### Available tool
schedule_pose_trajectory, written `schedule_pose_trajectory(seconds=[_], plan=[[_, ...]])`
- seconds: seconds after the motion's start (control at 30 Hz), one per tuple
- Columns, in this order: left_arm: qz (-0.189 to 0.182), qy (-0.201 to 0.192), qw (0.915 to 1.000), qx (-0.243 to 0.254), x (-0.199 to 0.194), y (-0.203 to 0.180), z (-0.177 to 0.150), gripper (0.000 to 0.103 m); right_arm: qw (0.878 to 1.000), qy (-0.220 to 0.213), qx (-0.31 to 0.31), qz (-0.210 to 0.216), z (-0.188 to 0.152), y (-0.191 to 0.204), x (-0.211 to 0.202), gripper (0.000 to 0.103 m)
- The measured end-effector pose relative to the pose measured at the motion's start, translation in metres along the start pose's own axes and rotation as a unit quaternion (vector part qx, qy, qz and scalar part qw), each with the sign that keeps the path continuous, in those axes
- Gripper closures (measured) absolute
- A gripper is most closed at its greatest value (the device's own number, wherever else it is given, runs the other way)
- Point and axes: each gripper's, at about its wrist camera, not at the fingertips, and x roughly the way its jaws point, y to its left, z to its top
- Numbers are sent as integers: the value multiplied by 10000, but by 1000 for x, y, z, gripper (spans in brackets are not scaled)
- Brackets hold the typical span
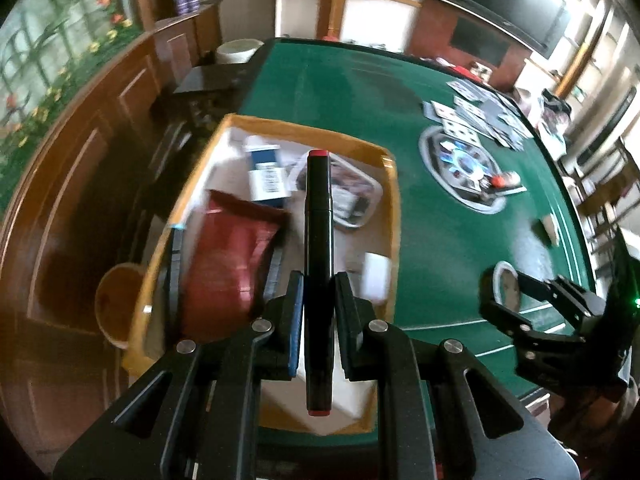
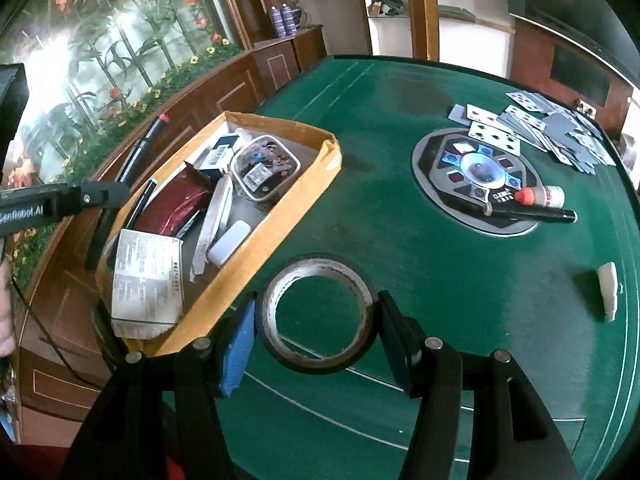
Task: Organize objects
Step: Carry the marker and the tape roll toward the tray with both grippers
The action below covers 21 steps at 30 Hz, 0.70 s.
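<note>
A: Left gripper [image 1: 316, 300]?
B: Clamped on a black marker [image 1: 318, 240] with red end caps. The marker runs lengthwise between the fingers and is held above the cardboard box [image 1: 394, 216], which sits at the table's left edge.

A: Box contents?
B: Dark red pouch [image 2: 174, 200], blue-and-white carton [image 1: 266, 178], clear lidded container [image 2: 266, 168], a printed leaflet [image 2: 146, 280], a small white case [image 2: 230, 242]. Left view is motion-blurred there.

A: Right gripper [image 2: 316, 328]?
B: Fingers bracket a tape roll [image 2: 320, 316] lying flat on the green table [image 2: 440, 280], just beside the box's near corner. Pads sit at the roll's sides; whether they press it, I cannot tell.

A: Elsewhere?
B: Toward the far right edge, scattered playing cards [image 2: 540, 128]. Just nearer, the central round panel [image 2: 476, 176] carries a small red-capped bottle [image 2: 542, 196] and a black pen [image 2: 532, 212]. A white block [image 2: 608, 296] lies near the right edge.
</note>
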Motion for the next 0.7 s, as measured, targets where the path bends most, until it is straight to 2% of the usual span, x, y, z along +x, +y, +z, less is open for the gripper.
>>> schedule_pose_trajectory(seconds=[0.27, 0.7], plan=[[59, 11, 9996, -268, 0, 45, 2, 89, 10000, 15, -64, 9, 3, 19, 6, 45], [267, 142, 9995, 9, 36, 54, 25, 89, 9991, 217, -356, 21, -6, 52, 17, 45]])
